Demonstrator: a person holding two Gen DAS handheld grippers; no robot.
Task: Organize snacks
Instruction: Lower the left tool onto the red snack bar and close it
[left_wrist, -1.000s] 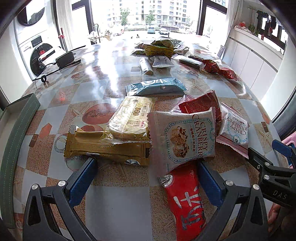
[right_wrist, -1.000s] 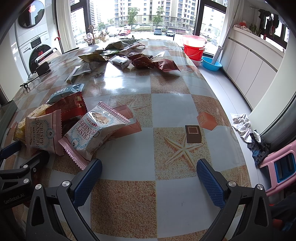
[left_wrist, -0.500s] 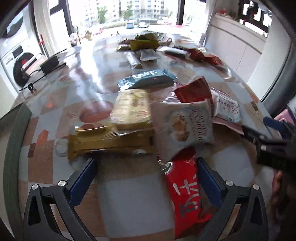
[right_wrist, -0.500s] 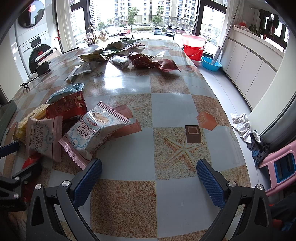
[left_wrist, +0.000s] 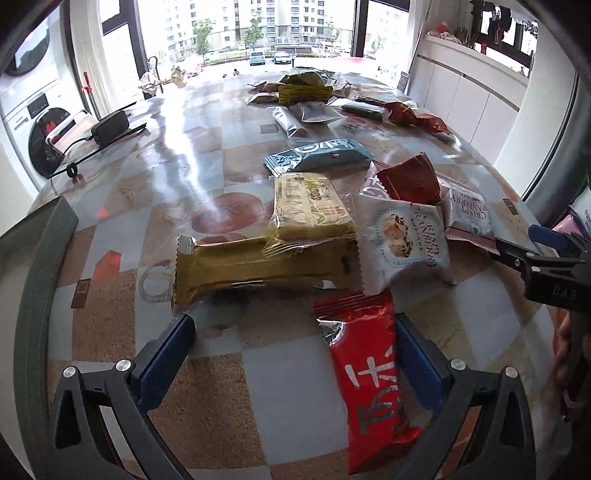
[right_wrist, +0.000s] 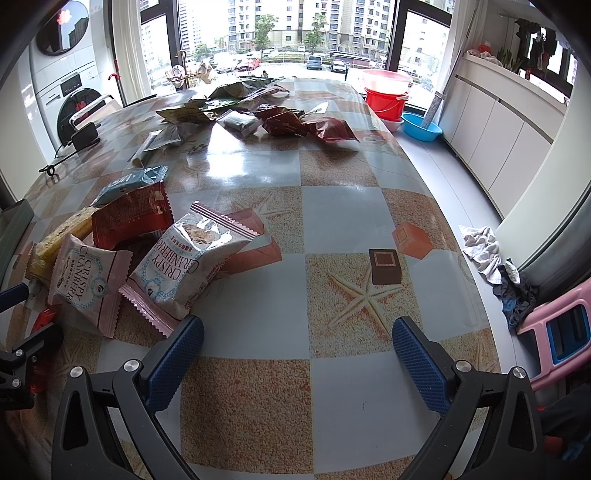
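My left gripper (left_wrist: 290, 363) is open and empty, low over the table. A red snack pack (left_wrist: 369, 373) lies against its right finger. Just beyond lie a long gold bar pack (left_wrist: 258, 267), a yellow biscuit pack (left_wrist: 310, 205), a Crispy Cranberry pouch (left_wrist: 406, 243) and a blue wafer pack (left_wrist: 317, 158). My right gripper (right_wrist: 295, 356) is open and empty over bare tablecloth. Two Crispy Cranberry pouches (right_wrist: 184, 258) and a dark red pouch (right_wrist: 129, 218) lie to its left.
A second heap of snack packs (right_wrist: 258, 110) lies at the table's far end. A green-rimmed tray (left_wrist: 33, 280) stands at the table's left edge. A black charger with cable (left_wrist: 109, 127) lies far left. Red buckets (right_wrist: 386, 98) and a pink stool (right_wrist: 561, 332) stand on the floor at right.
My left gripper has pulled back and shifted left, so the red pack now lies by its right finger. The right gripper has not moved.
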